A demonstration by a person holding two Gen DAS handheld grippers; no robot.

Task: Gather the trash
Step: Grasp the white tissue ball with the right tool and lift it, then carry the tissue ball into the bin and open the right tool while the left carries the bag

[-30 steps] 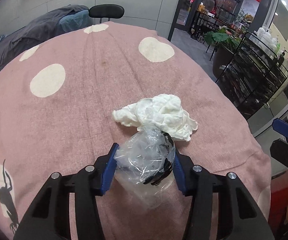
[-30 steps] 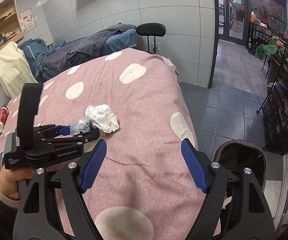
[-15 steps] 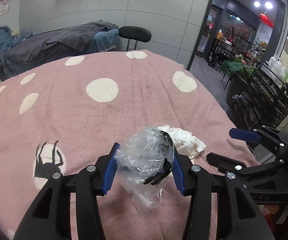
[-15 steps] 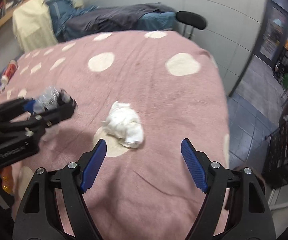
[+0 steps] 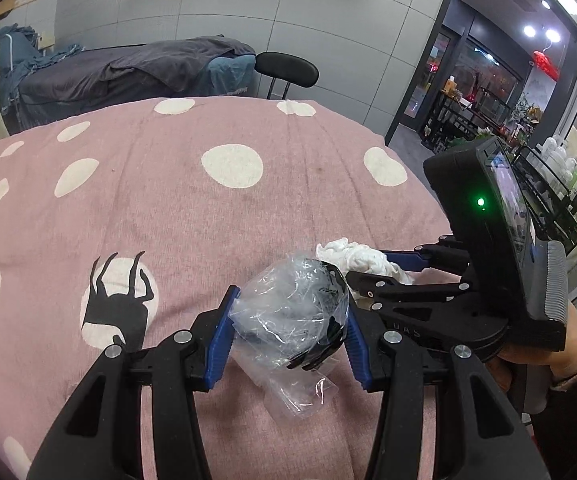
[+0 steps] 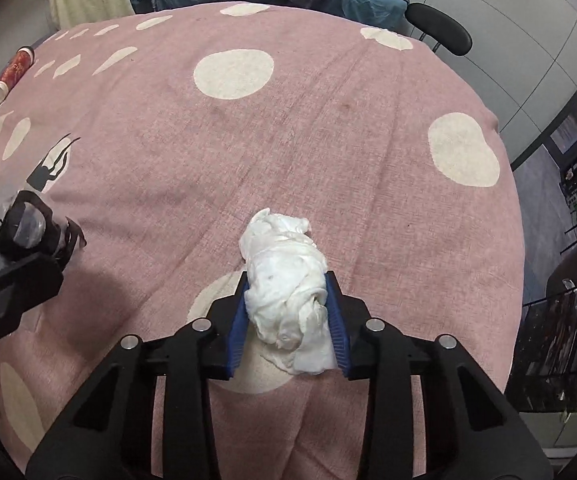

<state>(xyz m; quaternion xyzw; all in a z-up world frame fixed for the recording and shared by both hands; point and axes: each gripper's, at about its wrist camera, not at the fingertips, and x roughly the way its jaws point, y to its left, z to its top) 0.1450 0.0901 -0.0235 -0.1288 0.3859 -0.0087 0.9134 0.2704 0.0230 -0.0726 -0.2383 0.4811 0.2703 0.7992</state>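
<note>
My left gripper (image 5: 288, 332) is shut on a crumpled clear plastic wrapper with a black piece inside (image 5: 292, 312), held just above the pink dotted bedspread (image 5: 208, 208). My right gripper (image 6: 288, 316) is shut on a crumpled white tissue wad (image 6: 284, 292) that rests on the bedspread (image 6: 328, 140). In the left wrist view the tissue (image 5: 360, 258) shows between the right gripper's blue fingers (image 5: 402, 258), just right of the wrapper. In the right wrist view the wrapper (image 6: 20, 224) and the left gripper sit at the far left.
A dark trash bin (image 6: 572, 272) stands on the floor right of the bed. A red can (image 6: 14, 72) and small items lie at the bed's far left edge. A black chair (image 5: 286, 68) and a covered couch (image 5: 128, 72) stand behind the bed. Black wire shelves (image 6: 560, 340) are at the right.
My right gripper moved in over the white tissue and closed on it. My left gripper kept hold of the plastic wrapper and lifted back, tilting its view up.
</note>
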